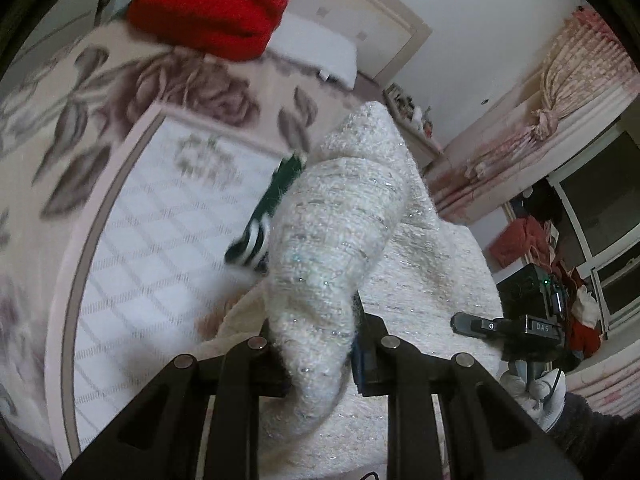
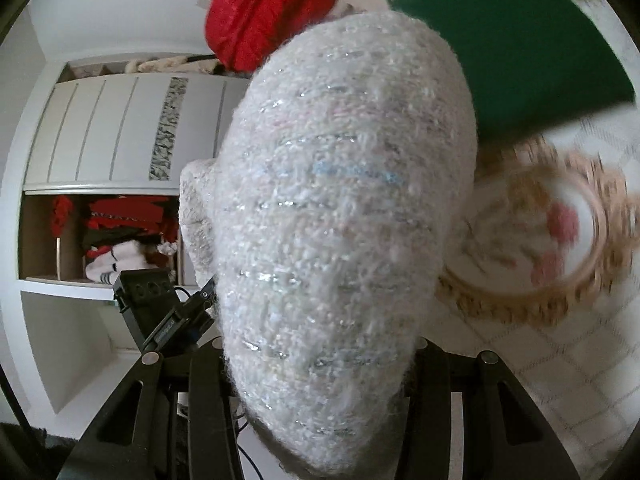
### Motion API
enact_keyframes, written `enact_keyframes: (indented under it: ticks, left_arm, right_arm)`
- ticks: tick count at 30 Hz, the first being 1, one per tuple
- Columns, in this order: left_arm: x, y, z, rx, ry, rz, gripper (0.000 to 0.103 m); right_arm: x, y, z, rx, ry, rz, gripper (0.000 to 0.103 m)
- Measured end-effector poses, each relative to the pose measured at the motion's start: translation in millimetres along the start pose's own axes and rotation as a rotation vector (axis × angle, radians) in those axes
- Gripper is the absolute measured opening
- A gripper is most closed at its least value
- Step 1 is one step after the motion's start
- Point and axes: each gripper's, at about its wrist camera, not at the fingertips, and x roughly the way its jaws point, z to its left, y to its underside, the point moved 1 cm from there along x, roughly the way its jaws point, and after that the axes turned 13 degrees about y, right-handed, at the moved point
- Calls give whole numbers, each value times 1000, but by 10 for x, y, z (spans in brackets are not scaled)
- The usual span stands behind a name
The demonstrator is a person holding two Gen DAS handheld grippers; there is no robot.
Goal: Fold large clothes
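A fluffy white knit garment with silver threads hangs over the bed. My left gripper is shut on a bunched fold of it, which rises between the fingers. In the right wrist view the same white garment fills the middle and my right gripper is shut on it; its fingertips are hidden by the cloth. The right gripper also shows in the left wrist view, at the garment's far edge. The left gripper shows in the right wrist view beside the cloth.
A floral bedspread covers the bed. A red knit garment lies by the pillow. A green and white striped garment lies under the white one, also in the right wrist view. A wardrobe and curtains stand around.
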Motion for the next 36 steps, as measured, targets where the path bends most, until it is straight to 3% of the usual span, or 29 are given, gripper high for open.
enact_keyframes:
  ticks: [7, 10, 13, 19, 23, 25, 27, 29, 30, 31, 32, 33, 34, 35, 36]
  left_arm:
    - [335, -865, -231, 24, 20, -49, 18]
    - [753, -1178, -130, 28, 35, -47, 18]
    - [1450, -1387, 160, 14, 44, -15, 18]
    - [2783, -1390, 819, -67, 35, 142, 20]
    - [3038, -1291, 1025, -91, 9, 195, 42]
    - [3035, -1253, 1091, -133, 14, 209, 46]
    - [2988, -1248, 1035, -154, -4, 219, 48]
    - [2883, -1246, 905, -127, -66, 216, 52]
    - [2831, -1247, 828, -96, -105, 199, 59]
    - [2733, -1238, 704, -40, -168, 167, 72]
    - [2665, -1224, 622, -5, -204, 144, 80]
    - [2603, -1208, 551, 25, -236, 122, 97]
    - [2528, -1180, 468, 49, -264, 98, 103]
    - [2458, -1142, 379, 70, -287, 83, 103]
    - [2422, -1117, 326, 82, -306, 86, 103]
  right_arm:
    - [-380, -1004, 258, -69, -30, -54, 48]
    - [-454, -1531, 112, -88, -43, -57, 48]
    - [-345, -2101, -328, -69, -37, -42, 48]
    - [96, -2925, -1503, 7, 79, 35, 48]
    - [100, -3088, -1809, -16, 65, 60, 51]
    - [113, -3097, -1902, -14, 90, 67, 60]
    - [74, -3090, -1794, -39, 186, 65, 80]
    - [-35, -3048, -1679, -64, 333, 38, 87]
    - [-88, -3027, -1576, -76, 388, 14, 88]
    - [-187, -2989, -1488, -85, 459, -27, 90]
    - [-272, -2932, -1387, -107, 562, -67, 96]
    - [-318, -2857, -1288, -132, 658, -106, 102]
    - [-393, -2763, -1165, -164, 787, -162, 103]
    - [-446, -2656, -1057, -184, 879, -202, 103]
    - [-457, -2564, -964, -190, 933, -219, 103]
